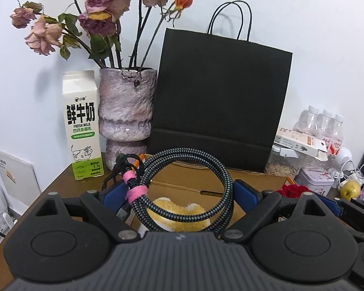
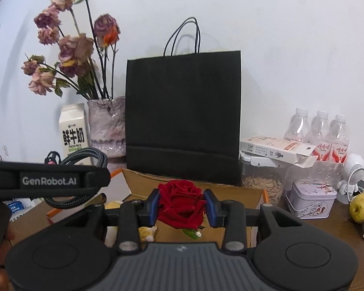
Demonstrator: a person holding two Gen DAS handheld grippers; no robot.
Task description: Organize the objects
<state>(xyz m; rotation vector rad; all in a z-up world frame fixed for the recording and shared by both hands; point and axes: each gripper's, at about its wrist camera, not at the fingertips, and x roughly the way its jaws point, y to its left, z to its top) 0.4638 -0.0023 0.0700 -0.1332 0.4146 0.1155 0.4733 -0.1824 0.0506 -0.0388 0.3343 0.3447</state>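
Observation:
My left gripper (image 1: 179, 191) is shut on a coiled braided cable (image 1: 189, 189) with pink ties and holds it above an open cardboard box (image 1: 206, 184). A yellow plush toy (image 1: 179, 215) lies in the box below the coil. My right gripper (image 2: 182, 206) is shut on a red rose (image 2: 179, 201) and holds it over the same box (image 2: 230, 191). The left gripper and its cable (image 2: 82, 160) show at the left of the right wrist view.
A black paper bag (image 1: 218, 101) stands behind the box against the wall. A milk carton (image 1: 82, 126) and a vase of dried roses (image 1: 126, 111) stand at left. Bottles (image 2: 320, 131), a seed jar (image 2: 262, 181), a tin (image 2: 313, 198) and a pear (image 2: 361, 206) crowd the right.

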